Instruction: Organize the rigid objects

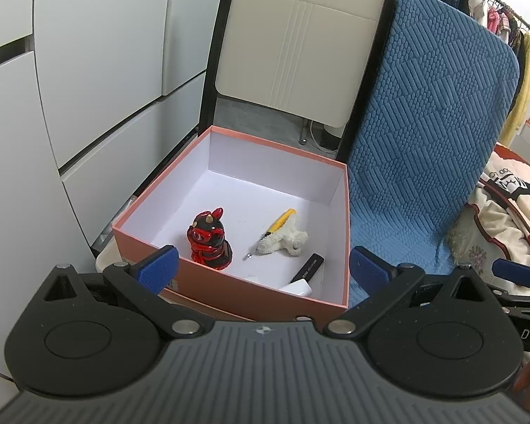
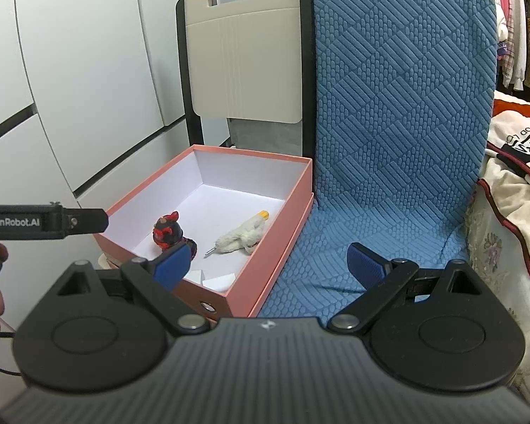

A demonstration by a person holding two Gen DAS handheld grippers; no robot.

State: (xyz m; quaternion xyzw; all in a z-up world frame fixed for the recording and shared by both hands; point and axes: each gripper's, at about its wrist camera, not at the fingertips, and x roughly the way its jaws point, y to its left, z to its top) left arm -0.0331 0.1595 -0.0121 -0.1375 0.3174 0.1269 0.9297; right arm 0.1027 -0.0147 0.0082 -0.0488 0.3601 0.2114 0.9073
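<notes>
1. Between the spread blue pads of the left gripper [image 1: 263, 270], holding nothing, lies the near wall of the pink box [image 1: 229, 288].
2. Inside the box: a red-black figurine [image 1: 210, 238] upright, a white plush [image 1: 284, 240] over a yellow-handled tool [image 1: 281, 221], a black stick [image 1: 308, 266] and white pieces [image 1: 296, 288] at the near wall.
3. Right gripper [image 2: 270, 265], jaws wide and empty, hovers over the box's right wall and the blue chair [image 2: 388, 141].
4. Behind stands a cream chair [image 1: 300, 46]; cabinets [image 1: 88, 70] left, bedding [image 2: 512, 176] right.
</notes>
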